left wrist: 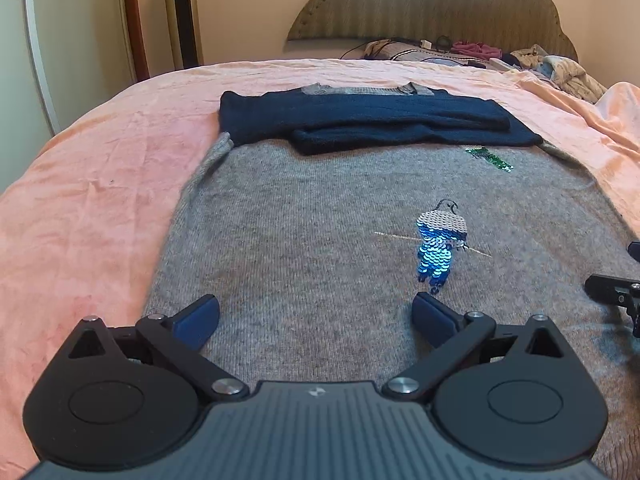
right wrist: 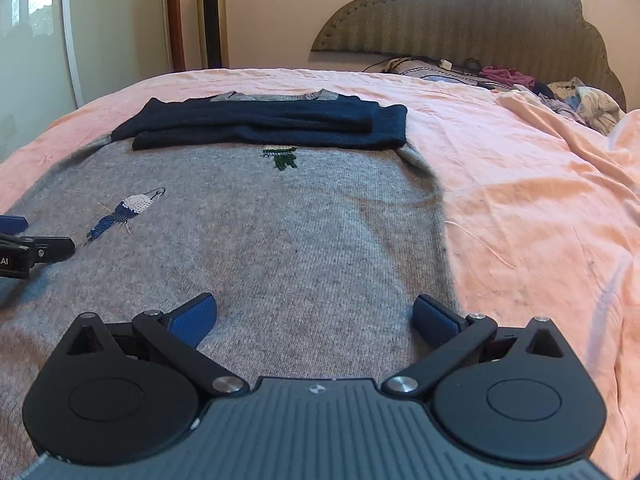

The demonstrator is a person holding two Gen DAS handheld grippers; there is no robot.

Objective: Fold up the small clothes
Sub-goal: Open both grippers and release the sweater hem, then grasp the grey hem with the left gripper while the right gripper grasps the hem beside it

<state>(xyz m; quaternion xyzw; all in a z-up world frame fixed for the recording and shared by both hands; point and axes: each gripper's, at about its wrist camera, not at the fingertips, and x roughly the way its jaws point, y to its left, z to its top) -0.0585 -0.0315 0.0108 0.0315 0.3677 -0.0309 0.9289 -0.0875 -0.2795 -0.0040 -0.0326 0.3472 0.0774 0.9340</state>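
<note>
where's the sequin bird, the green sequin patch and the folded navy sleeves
sequin bird (left wrist: 438, 246): left wrist view, its blue belly
green sequin patch (right wrist: 281, 157): right wrist view, its middle
navy sleeves (left wrist: 360, 120): left wrist view, top sleeve, mid-length

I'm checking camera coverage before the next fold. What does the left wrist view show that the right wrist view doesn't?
Only the left wrist view shows the sweater's left edge against the sheet. Only the right wrist view shows its right edge and a loose thread on the sheet. Both show the grey sweater, its navy sleeves folded across the top, the sequin bird, the pink sheet and the headboard. The left gripper and the right gripper are open.
</note>
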